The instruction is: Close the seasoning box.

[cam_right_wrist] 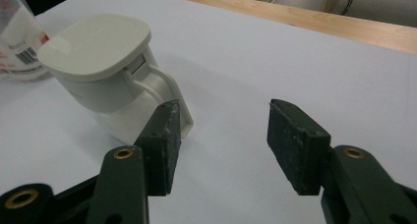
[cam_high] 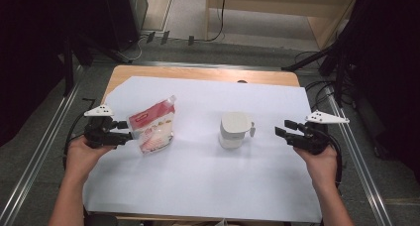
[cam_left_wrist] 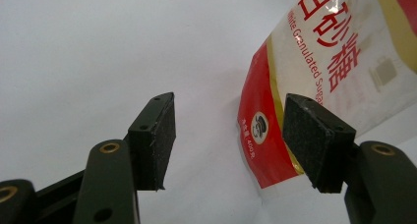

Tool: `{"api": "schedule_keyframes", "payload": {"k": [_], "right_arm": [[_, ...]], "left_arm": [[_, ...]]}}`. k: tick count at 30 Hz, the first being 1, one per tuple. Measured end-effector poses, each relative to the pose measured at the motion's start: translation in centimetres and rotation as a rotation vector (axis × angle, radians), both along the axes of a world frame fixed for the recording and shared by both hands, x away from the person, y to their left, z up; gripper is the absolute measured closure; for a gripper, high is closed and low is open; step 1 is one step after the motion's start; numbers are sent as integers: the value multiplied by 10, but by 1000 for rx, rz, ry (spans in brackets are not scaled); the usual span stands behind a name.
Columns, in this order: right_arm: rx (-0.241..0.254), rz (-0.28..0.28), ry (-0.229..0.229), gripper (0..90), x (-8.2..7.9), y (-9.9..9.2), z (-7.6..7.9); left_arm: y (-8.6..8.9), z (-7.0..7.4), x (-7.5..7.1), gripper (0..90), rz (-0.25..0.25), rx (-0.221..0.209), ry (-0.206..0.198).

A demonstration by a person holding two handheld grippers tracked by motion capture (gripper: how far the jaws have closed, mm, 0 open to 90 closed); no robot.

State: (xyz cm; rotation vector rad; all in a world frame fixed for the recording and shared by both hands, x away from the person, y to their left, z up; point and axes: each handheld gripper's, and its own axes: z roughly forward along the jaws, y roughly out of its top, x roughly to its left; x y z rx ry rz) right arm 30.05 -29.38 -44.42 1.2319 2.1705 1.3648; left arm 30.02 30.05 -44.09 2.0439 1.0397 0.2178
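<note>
White lidded container (cam_high: 234,130) stands mid-table, lid shut, contents hidden. Right gripper (cam_high: 286,128) beside its handle, jaws apart, empty. Sugar pouch (cam_high: 152,127) stands left of it; left gripper (cam_high: 125,130) open at its edge, no clamp.

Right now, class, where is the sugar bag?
In the high view the sugar bag stands on the white sheet at the left, just off the left gripper, with the lidded white jug to its right.

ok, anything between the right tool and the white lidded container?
Nothing: bare white sheet separates the right tool from the white lidded container in the high view.
</note>
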Motion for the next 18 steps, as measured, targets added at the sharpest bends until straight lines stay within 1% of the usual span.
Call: {"api": "schedule_keyframes", "payload": {"k": [1, 6, 8, 15, 18], "right_arm": [[3, -4, 8, 473, -1, -1, -1], [1, -10, 14, 475, 2, -4, -7], [1, -14, 27, 476, 4, -3, -10], [-9, -9, 24, 474, 5, -2, -11], [-1, -12, 25, 473, 6, -2, -11]], "left_arm": [[0, 0, 0, 385, -5, 0, 1], [1, 1, 0, 383, -2, -1, 3], [1, 0, 0, 381, 3, -5, 1], [2, 0, 0, 377, 8, -11, -1], [1, 0, 0, 376, 8, -11, -1]]}}
